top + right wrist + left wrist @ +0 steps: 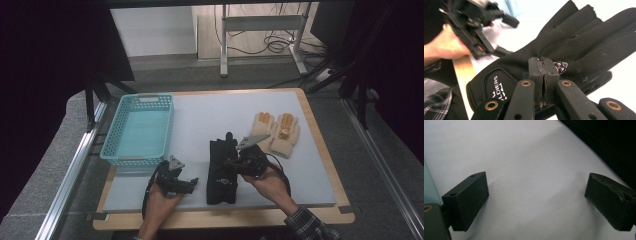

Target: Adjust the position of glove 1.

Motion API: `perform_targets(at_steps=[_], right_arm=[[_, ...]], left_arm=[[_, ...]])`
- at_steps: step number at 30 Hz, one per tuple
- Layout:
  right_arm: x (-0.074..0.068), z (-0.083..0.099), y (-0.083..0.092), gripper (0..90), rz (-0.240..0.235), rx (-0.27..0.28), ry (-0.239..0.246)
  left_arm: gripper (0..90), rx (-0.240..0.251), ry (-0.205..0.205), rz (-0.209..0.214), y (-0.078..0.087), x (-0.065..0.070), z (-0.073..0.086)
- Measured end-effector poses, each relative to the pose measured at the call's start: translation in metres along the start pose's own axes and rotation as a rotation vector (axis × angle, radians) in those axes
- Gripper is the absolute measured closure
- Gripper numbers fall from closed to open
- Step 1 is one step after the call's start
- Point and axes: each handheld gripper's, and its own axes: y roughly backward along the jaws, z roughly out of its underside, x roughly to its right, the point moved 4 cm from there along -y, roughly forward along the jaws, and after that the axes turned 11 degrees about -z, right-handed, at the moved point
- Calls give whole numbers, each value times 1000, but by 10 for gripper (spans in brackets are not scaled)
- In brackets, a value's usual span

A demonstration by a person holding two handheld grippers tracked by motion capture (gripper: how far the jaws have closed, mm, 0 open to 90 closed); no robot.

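Near the front edge of the table (310, 150), the black glove (221, 172) looks soft, light and floppy, so it is best pinched by a fold at the cuff or palm, where the right gripper (543, 62) has its jaws together over the glove's back while the left gripper (536, 197) stands wide apart.

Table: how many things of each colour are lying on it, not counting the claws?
Blue basket: 1
Tan gloves: 2
Black glove: 1 (there may be another under it, but I cannot tell)
Total: 4
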Motion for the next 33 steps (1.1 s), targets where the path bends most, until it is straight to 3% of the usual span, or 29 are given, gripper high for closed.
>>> perform_targets(at_steps=[5,11,14,19,26,33], right_arm=[[12,15,-17,864,36,-40,-10],[21,32,-36,841,30,-71,-37],[22,36,-41,753,27,-77,-42],[23,36,-31,589,31,-51,-33],[29,37,-7,515,55,5,-22],[37,52,-1,466,77,15,-31]], left_arm=[[54,1,-2,0,0,0,0],[54,-2,-2,0,0,0,0],[54,-2,-3,0,0,0,0],[54,2,4,0,0,0,0],[54,4,7,-2,0,0,0],[54,2,2,-2,0,0,0]])
